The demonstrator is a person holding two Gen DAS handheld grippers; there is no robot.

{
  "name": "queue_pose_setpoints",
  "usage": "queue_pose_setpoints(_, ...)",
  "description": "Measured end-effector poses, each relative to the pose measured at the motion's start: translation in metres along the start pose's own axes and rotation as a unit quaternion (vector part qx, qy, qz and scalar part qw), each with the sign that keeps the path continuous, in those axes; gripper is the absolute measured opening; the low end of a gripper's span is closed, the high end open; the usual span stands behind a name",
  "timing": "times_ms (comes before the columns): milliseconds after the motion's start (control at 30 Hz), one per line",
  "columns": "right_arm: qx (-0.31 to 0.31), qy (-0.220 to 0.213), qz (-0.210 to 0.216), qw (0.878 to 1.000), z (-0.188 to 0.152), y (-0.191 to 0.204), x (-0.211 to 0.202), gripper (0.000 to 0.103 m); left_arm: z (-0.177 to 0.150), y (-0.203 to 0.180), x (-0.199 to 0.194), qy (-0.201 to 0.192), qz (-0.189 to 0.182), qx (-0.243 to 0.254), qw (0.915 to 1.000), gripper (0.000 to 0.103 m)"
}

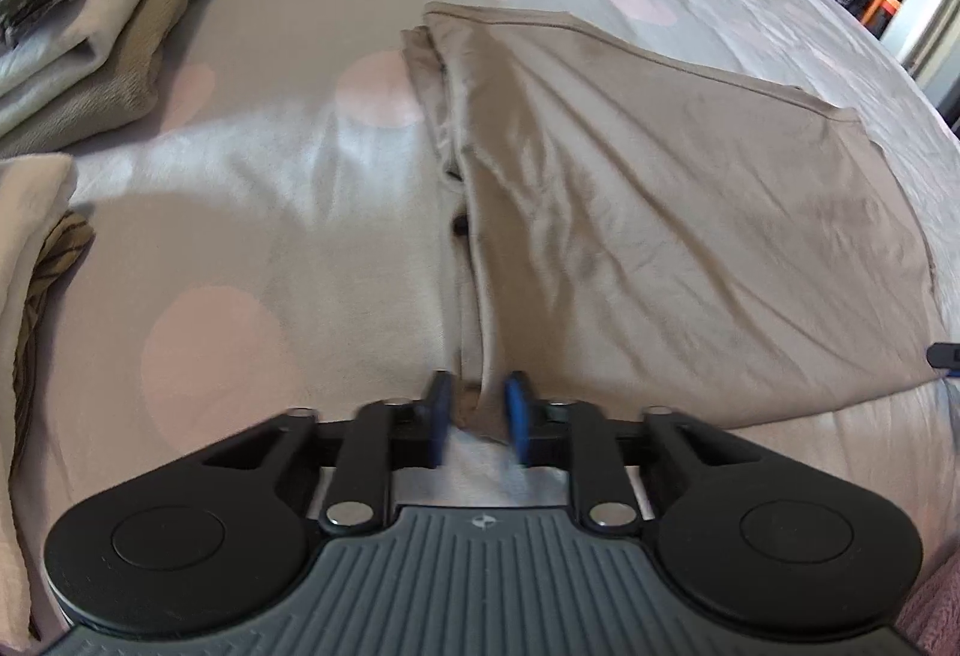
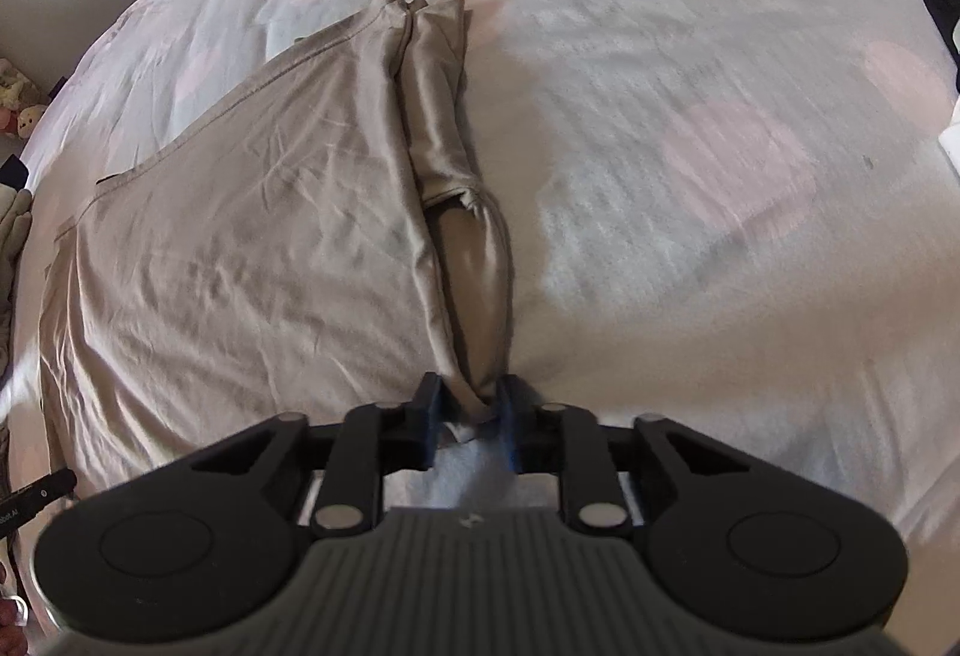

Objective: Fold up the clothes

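A bed (image 1: pixel 252 236) covered by a pale sheet printed with large pink dots is seen in both wrist views and carries all items. A beige garment (image 1: pixel 660 188) is spread flat on the sheet, toward the middle of the bed, with one long side doubled over into a thick fold; a small dark button (image 1: pixel 461 224) is visible at that fold in the left wrist view. A stack of folded clothes (image 1: pixel 102 26) is placed at the far left corner of the bed, well apart from the garment, and a second folded pile (image 1: pixel 30 266) lies along the left edge.

The left gripper (image 1: pixel 478 419) is positioned at the near end of the folded side; its jaws are drawn close, with the garment's edge pinched between the blue pads. The right gripper (image 2: pixel 471 416) is clamped in the same manner on the garment (image 2: pixel 240 236), a bunched end of fabric being held between its fingers.
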State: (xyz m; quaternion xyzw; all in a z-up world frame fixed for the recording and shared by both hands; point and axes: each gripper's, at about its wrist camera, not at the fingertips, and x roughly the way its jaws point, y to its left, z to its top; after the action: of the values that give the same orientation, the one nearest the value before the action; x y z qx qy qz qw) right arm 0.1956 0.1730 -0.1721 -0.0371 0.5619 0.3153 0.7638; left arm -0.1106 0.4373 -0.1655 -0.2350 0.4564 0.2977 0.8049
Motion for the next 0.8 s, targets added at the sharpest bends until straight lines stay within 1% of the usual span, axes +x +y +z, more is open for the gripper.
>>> queue_pose_setpoints(67, -0.003, -0.003, 0.003, 1.0, -0.001, 0.0, -0.002, 0.008, 0.0, 0.003, -0.007, 0.004, -0.004, -0.005, 1.0, 0.003)
queue_pose_setpoints(233, 0.015, -0.031, 0.012, 0.999, -0.001, -0.009, -0.023, 0.007, 0.0, 0.009, -0.025, 0.015, -0.015, -0.016, 0.9997, 0.002)
queue_pose_setpoints(333, 0.028, -0.037, 0.025, 0.999, -0.004, -0.015, -0.04, 0.006, 0.0, 0.013, -0.036, 0.022, -0.021, -0.023, 0.9993, 0.002)
queue_pose_setpoints(467, 0.019, -0.031, 0.018, 0.999, -0.014, -0.016, -0.059, 0.006, 0.0, 0.018, -0.051, 0.03, -0.03, -0.032, 0.9986, 0.002)
queue_pose_setpoints(533, 0.013, -0.025, 0.014, 1.0, -0.021, -0.017, -0.066, 0.006, -0.002, 0.018, -0.05, 0.041, -0.025, -0.032, 0.9984, 0.002)
queue_pose_setpoints(600, 0.007, -0.022, 0.007, 1.0, -0.028, -0.016, -0.069, 0.006, -0.006, 0.016, -0.046, 0.055, -0.015, -0.029, 0.9979, 0.002)
queue_pose_setpoints(700, -0.018, -0.017, -0.017, 1.0, -0.031, -0.007, -0.066, 0.006, -0.011, 0.014, -0.038, 0.077, 0.001, -0.025, 0.9967, 0.002)
queue_pose_setpoints(800, -0.058, -0.006, -0.053, 0.997, -0.033, 0.006, -0.057, 0.006, -0.017, 0.011, -0.031, 0.098, 0.016, -0.021, 0.9948, 0.002)
